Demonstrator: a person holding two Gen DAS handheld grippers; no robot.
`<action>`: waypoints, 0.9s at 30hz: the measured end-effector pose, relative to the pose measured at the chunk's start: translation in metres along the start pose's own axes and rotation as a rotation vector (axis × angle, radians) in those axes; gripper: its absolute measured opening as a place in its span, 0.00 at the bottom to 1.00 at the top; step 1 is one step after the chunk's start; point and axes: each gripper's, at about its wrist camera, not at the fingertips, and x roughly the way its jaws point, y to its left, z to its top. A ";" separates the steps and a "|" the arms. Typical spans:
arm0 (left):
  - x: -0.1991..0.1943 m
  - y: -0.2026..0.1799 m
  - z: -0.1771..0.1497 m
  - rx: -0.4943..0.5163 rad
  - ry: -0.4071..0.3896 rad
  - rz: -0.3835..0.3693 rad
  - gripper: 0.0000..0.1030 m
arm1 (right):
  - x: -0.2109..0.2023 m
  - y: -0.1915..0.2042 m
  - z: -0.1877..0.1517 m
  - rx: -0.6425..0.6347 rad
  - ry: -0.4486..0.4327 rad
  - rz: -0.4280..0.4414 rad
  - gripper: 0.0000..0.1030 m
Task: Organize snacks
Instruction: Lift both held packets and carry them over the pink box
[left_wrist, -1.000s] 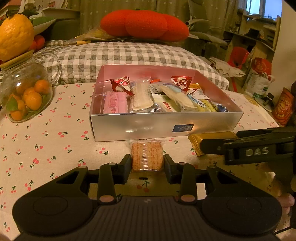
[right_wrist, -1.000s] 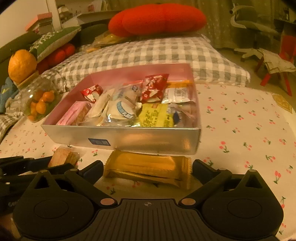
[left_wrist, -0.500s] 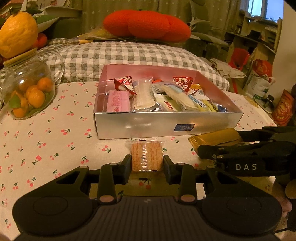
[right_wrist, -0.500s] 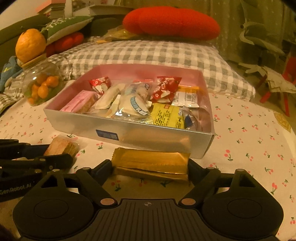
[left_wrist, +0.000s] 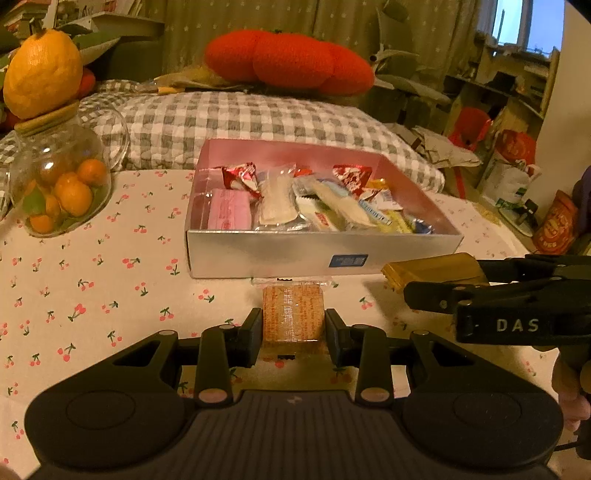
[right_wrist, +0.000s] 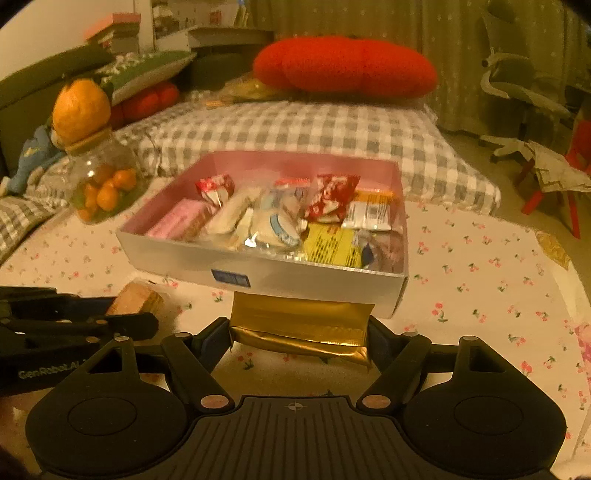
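- Surface: a white cloth printed with small red cherries (left_wrist: 92, 280) covers the table across the lower half of both views; the weave looks flat and matte.
- Room: a grey-and-white checked quilted cushion (left_wrist: 236, 118) lies behind the table, with a red knitted pumpkin-shaped pillow (left_wrist: 288, 61) on top at upper centre. Shelving and clutter fill the upper right of the left wrist view.
- Upper left: a clear round glass jar of small oranges (left_wrist: 59, 192), with a large yellow-orange citrus fruit (left_wrist: 42, 74) sitting on its wooden lid.
- Centre: a shallow rectangular silver box with pink inner walls (left_wrist: 321, 253), filled with mixed wrapped snacks in glossy foil and clear film.
- Left gripper (left_wrist: 293, 332): black plastic fingers closed in on both sides of a square cracker in clear wrap (left_wrist: 293, 314), just in front of the box's near wall.
- Right gripper (right_wrist: 299, 334): fingers set wide and pressing both ends of a long gold foil snack bar (right_wrist: 299, 321), which is crinkled and sits against the box's near wall, lower centre. Whether either snack is off the cloth cannot be told.
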 end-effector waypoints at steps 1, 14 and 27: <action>-0.001 0.000 0.001 -0.003 -0.003 -0.002 0.31 | -0.003 -0.001 0.001 0.004 -0.006 0.002 0.76; -0.012 0.000 0.028 -0.029 -0.065 -0.004 0.31 | -0.020 -0.011 0.028 0.095 -0.078 0.025 0.76; 0.026 0.004 0.061 -0.037 -0.056 0.042 0.31 | 0.023 -0.023 0.061 0.165 -0.083 -0.017 0.76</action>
